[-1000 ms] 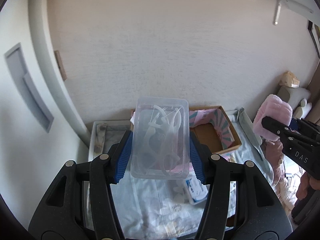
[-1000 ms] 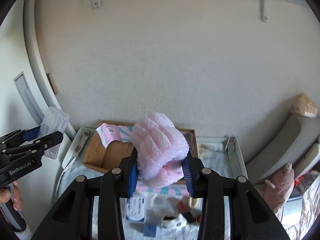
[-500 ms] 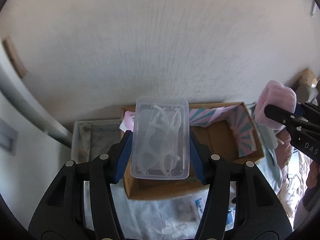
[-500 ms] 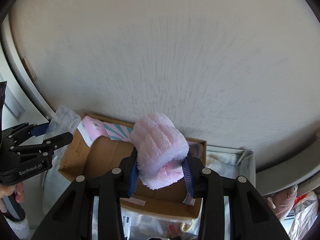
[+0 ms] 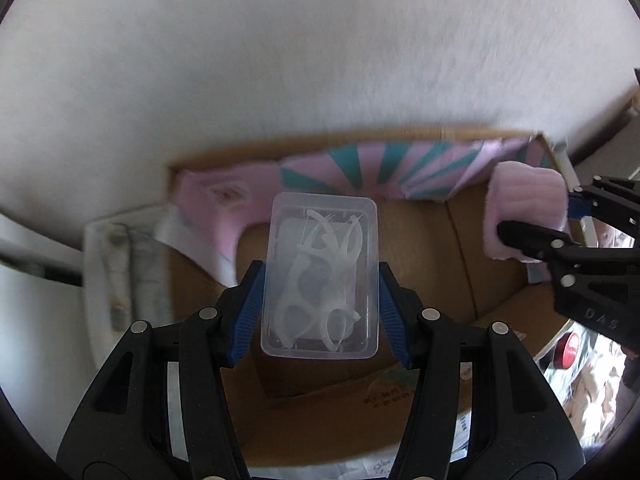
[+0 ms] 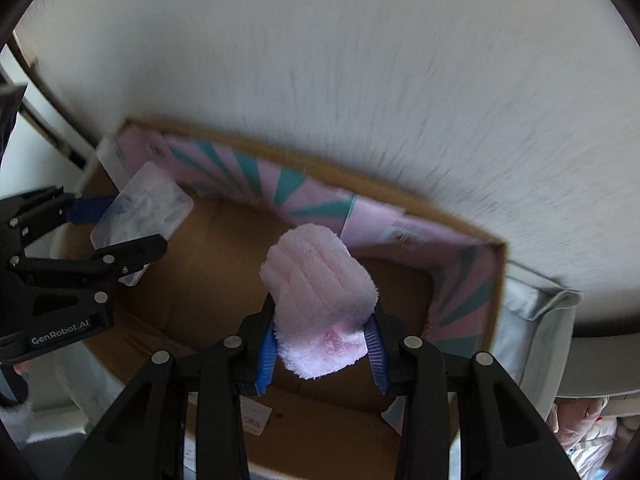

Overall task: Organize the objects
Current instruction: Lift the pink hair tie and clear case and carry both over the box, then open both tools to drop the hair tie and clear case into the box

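Note:
My left gripper (image 5: 320, 312) is shut on a clear plastic box of white floss picks (image 5: 320, 276) and holds it over the open cardboard box (image 5: 496, 280). The clear box also shows in the right wrist view (image 6: 140, 212) at the left. My right gripper (image 6: 322, 344) is shut on a fluffy pink cloth (image 6: 320, 284), held above the cardboard box (image 6: 224, 264) floor. The pink cloth shows at the right of the left wrist view (image 5: 524, 216). The box has brown inner walls and pink and teal striped flaps.
A white textured wall (image 6: 360, 80) rises right behind the cardboard box. A grey-white tray rim (image 5: 108, 264) lies left of the box. A red round object (image 5: 568, 350) and printed packets sit at the lower right.
Both grippers have moved forward and down toward the cardboard box, which now fills the lower view. Each still holds its object.

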`<state>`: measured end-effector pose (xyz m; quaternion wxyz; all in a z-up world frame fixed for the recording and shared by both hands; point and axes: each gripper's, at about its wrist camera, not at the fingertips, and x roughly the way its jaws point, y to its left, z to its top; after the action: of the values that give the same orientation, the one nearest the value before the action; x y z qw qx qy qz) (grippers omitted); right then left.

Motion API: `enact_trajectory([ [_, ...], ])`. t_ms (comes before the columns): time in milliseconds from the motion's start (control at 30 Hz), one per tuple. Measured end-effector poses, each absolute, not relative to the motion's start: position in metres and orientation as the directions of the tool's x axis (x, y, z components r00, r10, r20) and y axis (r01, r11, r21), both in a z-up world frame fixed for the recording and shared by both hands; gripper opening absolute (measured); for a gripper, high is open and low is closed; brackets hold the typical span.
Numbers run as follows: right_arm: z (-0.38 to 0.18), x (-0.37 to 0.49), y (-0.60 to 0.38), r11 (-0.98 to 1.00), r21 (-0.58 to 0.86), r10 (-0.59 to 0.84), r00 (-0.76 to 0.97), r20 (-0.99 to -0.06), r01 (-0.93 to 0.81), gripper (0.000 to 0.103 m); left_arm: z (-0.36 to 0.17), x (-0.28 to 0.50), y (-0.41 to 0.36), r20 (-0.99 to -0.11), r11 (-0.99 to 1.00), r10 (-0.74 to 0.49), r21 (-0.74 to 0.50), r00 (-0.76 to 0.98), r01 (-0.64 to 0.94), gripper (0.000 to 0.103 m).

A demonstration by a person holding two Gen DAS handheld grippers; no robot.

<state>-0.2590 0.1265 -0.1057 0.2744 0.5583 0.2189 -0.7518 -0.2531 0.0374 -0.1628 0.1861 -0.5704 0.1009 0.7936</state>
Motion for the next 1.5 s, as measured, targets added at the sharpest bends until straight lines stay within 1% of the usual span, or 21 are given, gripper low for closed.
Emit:
enact_trajectory([
  [133, -0.124, -0.258, 0.127, -0.747, -0.014, -0.149, -0.188, -0.971, 0.665, 0.036, -0.19, -0.256, 0.046, -0.963, -0.891, 0.146, -0.028, -0.227, -0.454, 0.051],
  [300, -0.125, -0.258, 0.129, -0.744, 0.018, -0.17, -0.163, -0.972, 0.668, 0.036, -0.195, -0.258, 0.051, -0.966, -0.881, 0.14, -0.02, -0.219, -0.473, 0.051],
  [333, -0.122, -0.258, 0.129, -0.737, 0.031, -0.184, -0.157, -0.97, 0.675, 0.038, -0.193, -0.259, 0.052, -0.963, -0.879, 0.142, -0.017, -0.227, -0.477, 0.051],
  [367, -0.12, -0.258, 0.128, -0.731, 0.034, -0.19, -0.155, -0.969, 0.681, 0.045, -0.191, -0.259, 0.053, -0.961, -0.874, 0.146, -0.013, -0.237, -0.485, 0.051],
  [400, -0.119, -0.257, 0.128, -0.721, 0.037, -0.193, -0.15, -0.97, 0.692, 0.058, -0.187, -0.26, 0.055, -0.957, -0.865, 0.136, 0.012, -0.258, -0.501, 0.052],
  [433, -0.118, -0.257, 0.128, -0.715, 0.037, -0.19, -0.144, -0.971, 0.698, 0.067, -0.185, -0.261, 0.057, -0.956, -0.86, 0.123, 0.032, -0.268, -0.509, 0.055],
  [467, -0.116, -0.256, 0.129, -0.71, 0.039, -0.188, -0.136, -0.973, 0.703, 0.084, -0.184, -0.262, 0.058, -0.955, -0.851, 0.107, 0.056, -0.277, -0.522, 0.071],
  [500, -0.116, -0.255, 0.131, -0.709, 0.048, -0.194, -0.13, -0.972, 0.704, 0.096, -0.183, -0.264, 0.059, -0.955, -0.841, 0.097, 0.072, -0.28, -0.536, 0.087],
  [533, -0.115, -0.255, 0.133, -0.706, 0.069, -0.21, -0.115, -0.971, 0.705, 0.101, -0.182, -0.265, 0.059, -0.955, -0.836, 0.099, 0.072, -0.279, -0.544, 0.102],
  [600, -0.113, -0.253, 0.138, -0.701, 0.108, -0.244, -0.095, -0.965, 0.705, 0.103, -0.18, -0.269, 0.055, -0.953, -0.836, 0.128, 0.047, -0.276, -0.547, 0.103],
  [667, -0.11, -0.25, 0.142, -0.696, 0.1, -0.265, -0.125, -0.956, 0.711, 0.103, -0.181, -0.272, 0.052, -0.954, -0.843, 0.131, 0.035, -0.268, -0.537, 0.103],
  [867, -0.106, -0.248, 0.154, -0.683, 0.093, -0.271, -0.134, -0.953, 0.724, 0.103, -0.185, -0.276, 0.047, -0.954, -0.851, 0.14, 0.021, -0.265, -0.525, 0.103],
  [1033, -0.106, -0.252, 0.145, -0.698, 0.089, -0.282, -0.158, -0.946, 0.71, 0.103, -0.187, -0.274, 0.044, -0.952, -0.853, 0.147, 0.016, -0.268, -0.522, 0.103],
  [1133, -0.096, -0.251, 0.145, -0.707, 0.076, -0.278, -0.177, -0.944, 0.703, 0.103, -0.184, -0.271, 0.04, -0.949, -0.856, 0.156, 0.009, -0.275, -0.518, 0.103],
  [1200, -0.082, -0.249, 0.148, -0.722, 0.068, -0.284, -0.205, -0.937, 0.689, 0.103, -0.175, -0.266, 0.038, -0.942, -0.858, 0.177, -0.006, -0.285, -0.513, 0.103],
  [1333, -0.044, -0.238, 0.154, -0.758, -0.009, -0.279, -0.337, -0.899, 0.652, 0.103, -0.149, -0.238, 0.031, -0.917, -0.872, 0.225, -0.038, -0.33, -0.488, 0.103],
  [1367, -0.032, -0.234, 0.157, -0.763, -0.023, -0.282, -0.366, -0.887, 0.646, 0.103, -0.136, -0.232, 0.044, -0.908, -0.877, 0.233, -0.041, -0.349, -0.478, 0.103],
  [1433, -0.011, -0.224, 0.161, -0.781, -0.038, -0.291, -0.417, -0.861, 0.624, 0.103, -0.108, -0.221, 0.045, -0.886, -0.887, 0.245, -0.041, -0.393, -0.461, 0.103],
  [1500, 0.006, -0.213, 0.166, -0.794, -0.02, -0.313, -0.438, -0.843, 0.607, 0.103, -0.084, -0.205, 0.045, -0.851, -0.894, 0.248, -0.018, -0.462, -0.447, 0.103],
])
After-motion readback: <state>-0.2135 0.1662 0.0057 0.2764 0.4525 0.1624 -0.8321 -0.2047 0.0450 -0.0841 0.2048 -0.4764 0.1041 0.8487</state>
